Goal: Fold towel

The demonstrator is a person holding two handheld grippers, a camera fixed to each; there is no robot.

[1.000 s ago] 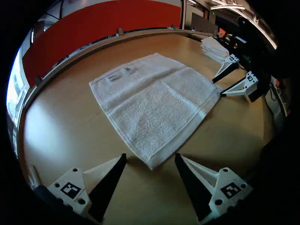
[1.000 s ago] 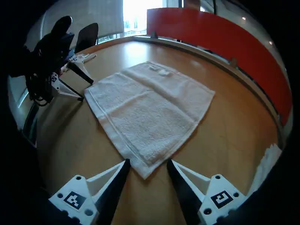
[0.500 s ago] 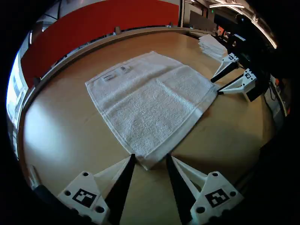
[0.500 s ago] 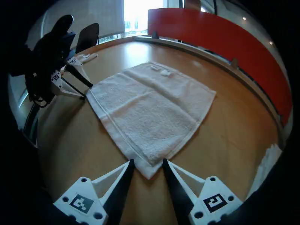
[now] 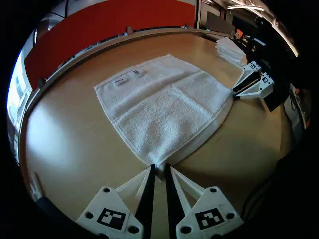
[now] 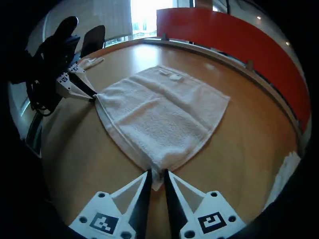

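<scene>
A white towel point(image 5: 163, 107) lies spread flat on the wooden table point(image 5: 67, 131), two small tags near its far edge. In the left gripper view my left gripper point(image 5: 158, 169) is shut on the towel's nearest corner. My right gripper point(image 5: 235, 92) pinches the corner at the right, held by a dark-sleeved hand. In the right gripper view the towel point(image 6: 163, 115) reaches toward me and my right gripper point(image 6: 156, 175) is shut on its near corner, which bunches between the fingers. My left gripper point(image 6: 93, 96) grips the corner at the left.
A stack of folded white towels point(image 5: 231, 51) sits at the table's far right and appears as the stack point(image 6: 285, 173) at the right edge. A red partition point(image 5: 111, 24) runs behind the table's curved far edge. Dark chairs point(image 6: 91, 38) stand by the window.
Both grippers went from open, straddling a towel corner, to shut on it. The towel's edge between the two corners has pulled slightly taut and bowed.
</scene>
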